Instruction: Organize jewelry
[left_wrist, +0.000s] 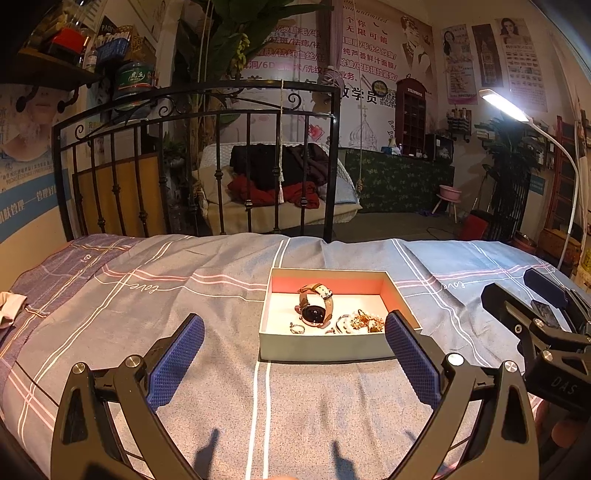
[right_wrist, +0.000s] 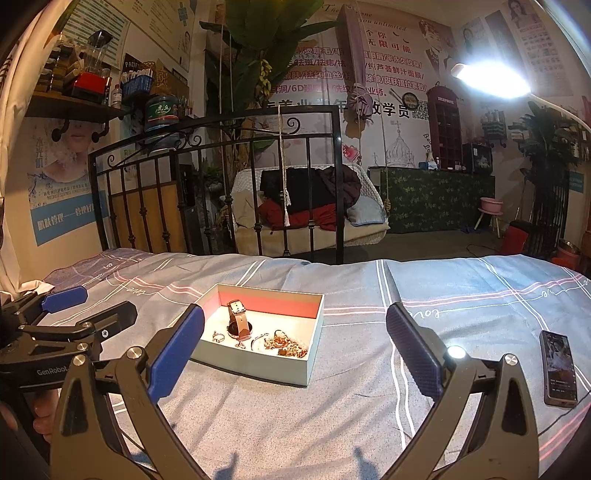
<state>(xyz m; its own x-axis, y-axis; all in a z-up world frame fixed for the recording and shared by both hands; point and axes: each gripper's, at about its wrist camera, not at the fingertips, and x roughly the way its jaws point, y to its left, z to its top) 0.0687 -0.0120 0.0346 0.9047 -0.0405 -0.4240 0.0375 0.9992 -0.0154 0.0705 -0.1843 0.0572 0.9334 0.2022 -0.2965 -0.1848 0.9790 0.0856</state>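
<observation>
A shallow pale-blue box (left_wrist: 325, 347) (right_wrist: 255, 363) with a pink inner wall lies on the bed. Inside it are a watch with a tan strap (left_wrist: 316, 304) (right_wrist: 238, 323), a ring (left_wrist: 296, 328) (right_wrist: 218, 336), a small bangle (left_wrist: 341, 325) (right_wrist: 258, 339) and a heap of gold chain (left_wrist: 367, 322) (right_wrist: 286, 345). My left gripper (left_wrist: 293, 356) is open and empty just in front of the box. My right gripper (right_wrist: 295, 349) is open and empty, the box between its fingers and a little ahead. Each gripper shows at the edge of the other's view.
The bed has a grey-blue checked sheet (left_wrist: 184, 295) (right_wrist: 461, 295). A phone (right_wrist: 558, 367) lies on it to the right. A black iron headboard (left_wrist: 199, 162) (right_wrist: 221, 184) stands at the far edge. A lit lamp (right_wrist: 491, 81) hangs over the right side.
</observation>
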